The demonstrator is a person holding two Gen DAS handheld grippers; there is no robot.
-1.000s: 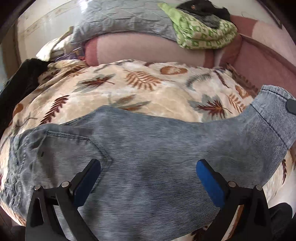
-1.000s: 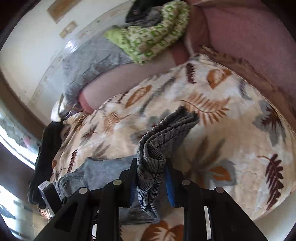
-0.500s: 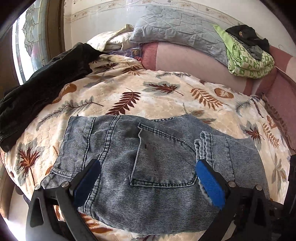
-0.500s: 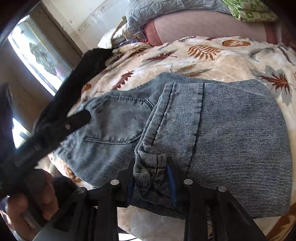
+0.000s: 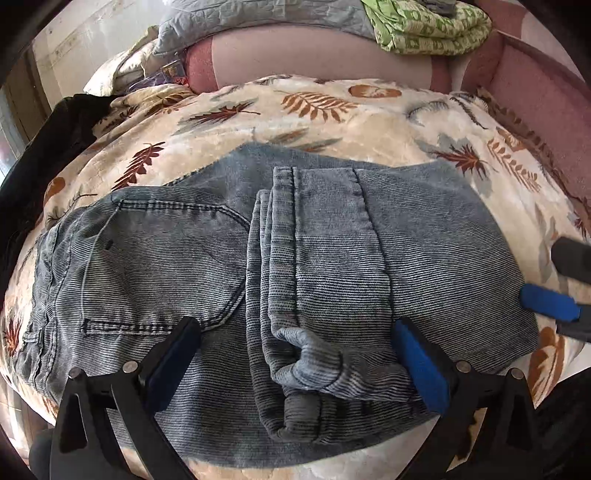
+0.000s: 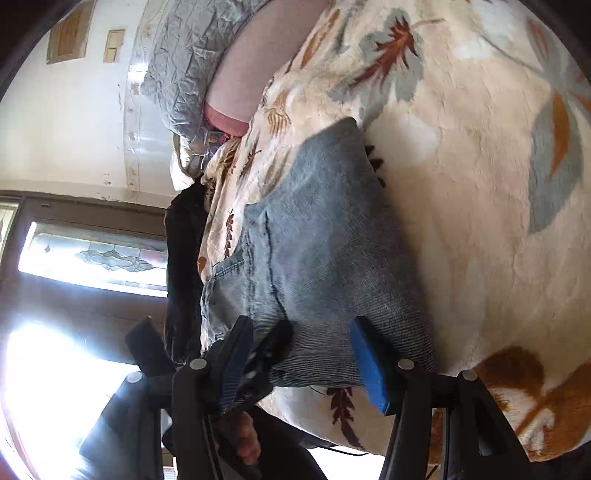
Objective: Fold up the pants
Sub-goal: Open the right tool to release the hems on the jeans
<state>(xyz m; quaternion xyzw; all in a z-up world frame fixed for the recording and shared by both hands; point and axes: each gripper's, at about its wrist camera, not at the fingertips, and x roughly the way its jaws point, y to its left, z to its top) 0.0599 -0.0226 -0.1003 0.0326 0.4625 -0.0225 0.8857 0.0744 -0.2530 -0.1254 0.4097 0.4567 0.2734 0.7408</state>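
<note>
The grey-blue corduroy pants (image 5: 314,266) lie folded on the leaf-print blanket (image 5: 332,122). The leg ends are laid back over the seat, their hems bunched near the front edge (image 5: 310,354). My left gripper (image 5: 295,354) is open, its blue pads either side of that bunched hem, holding nothing. My right gripper (image 6: 299,354) is open and empty at the right edge of the pants (image 6: 325,258). Its blue pad also shows in the left wrist view (image 5: 550,306).
A pink sofa back (image 5: 314,55) runs behind the blanket, with a grey quilted pillow (image 5: 258,18) and a green patterned cloth (image 5: 428,26) on it. A black garment (image 5: 37,155) lies at the left. A window (image 6: 92,254) is at the left.
The right gripper has let go of the leg hems and opened, leaving them folded over the seat. It has drawn back to the right edge. The left gripper stays open.
</note>
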